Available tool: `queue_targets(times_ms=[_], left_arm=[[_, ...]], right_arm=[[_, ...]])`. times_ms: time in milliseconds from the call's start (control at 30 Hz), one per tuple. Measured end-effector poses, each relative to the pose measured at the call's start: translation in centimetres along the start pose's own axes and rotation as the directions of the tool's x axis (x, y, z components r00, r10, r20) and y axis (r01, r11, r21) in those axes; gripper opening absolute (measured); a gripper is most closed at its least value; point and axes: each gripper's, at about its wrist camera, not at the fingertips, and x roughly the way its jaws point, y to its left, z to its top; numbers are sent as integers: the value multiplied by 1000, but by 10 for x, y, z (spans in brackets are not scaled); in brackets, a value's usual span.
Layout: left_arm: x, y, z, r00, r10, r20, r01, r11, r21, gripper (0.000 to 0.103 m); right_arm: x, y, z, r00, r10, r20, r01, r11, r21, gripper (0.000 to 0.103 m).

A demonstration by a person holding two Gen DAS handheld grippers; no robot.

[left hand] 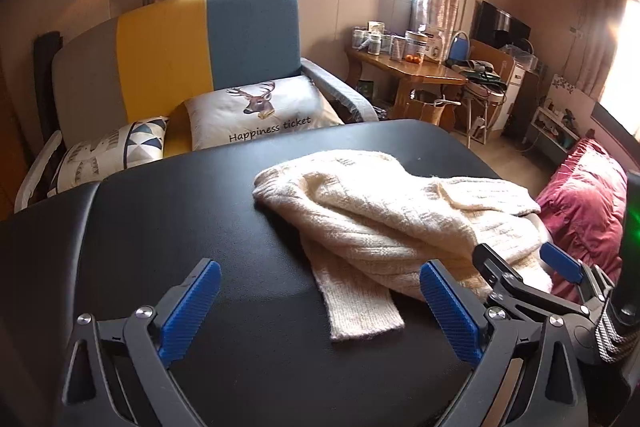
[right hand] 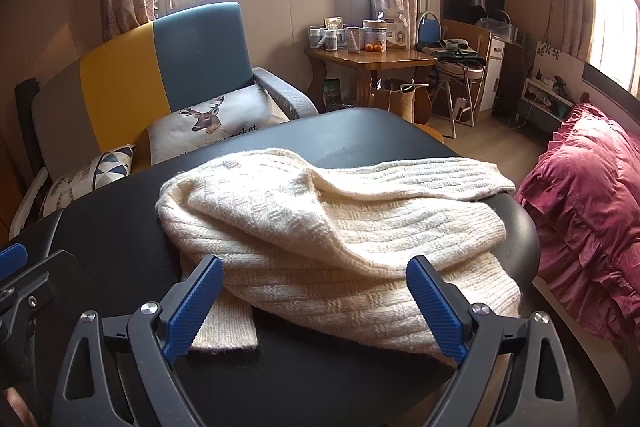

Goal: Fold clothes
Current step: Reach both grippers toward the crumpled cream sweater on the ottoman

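Left wrist view, sweater: a cream cable-knit sweater lies in a loose, layered heap on the right half of a black padded table; one ribbed sleeve cuff sticks out toward the camera; whether the heap is partly folded or only bunched cannot be told.
Left wrist view, left gripper: its blue-padded fingers stand wide apart over the table and hold nothing; the cuff lies between them.
Left wrist view, right gripper: seen just beside, at the sweater's near right edge; how far it is spread cannot be told from here.
Right wrist view, sweater: the heap reaches the table's rounded right edge, and its right end hangs slightly past it; a red ruffled bedspread lies beyond.
Right wrist view, right gripper: fingers wide apart, empty, aimed at the thick near edge.
Risk, layers: a pinch on this stacked knit may catch several plies, or only one; the heap would drag rather than open.
Risk, edge: any pull rightward could tip the overhang off the table.
Risk, surface: the table looks slick; the bundle may slide.
Risk, crowding: the two grippers sit close and could collide.
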Motion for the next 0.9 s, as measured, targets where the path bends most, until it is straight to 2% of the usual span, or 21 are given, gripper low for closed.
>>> queue_targets(times_ms=[267,433,600,667,733,833,900], left_arm=[[-5,1,-3,1000,-7,13,7,1000,8,102],[-1,3,-11,1000,15,19,-16,999,28,102],[3,17,-23,1000,20,7,-20,1000,12,102],[6,27,-28,1000,20,-8,-20,1000,-3,102],[11,43,-37,999,-10,-43,9,999,-34,102],[15,72,-52,993,-66,-93,58,994,-93,102],[16,96,-65,987,-101,-127,84,987,-135,102]], right_arm=[[-1,-1,-3,1000,-7,-5,7,1000,4,94],[1,4,-5,1000,-17,4,17,1000,-20,94],[4,10,-9,1000,10,-3,-10,998,-59,94],[4,11,-12,996,84,-13,-85,993,-87,94],[0,11,-15,981,193,-17,-194,971,-143,94],[0,18,-19,958,271,-98,-288,900,-326,94],[4,20,-19,938,303,-171,-346,854,-388,93]])
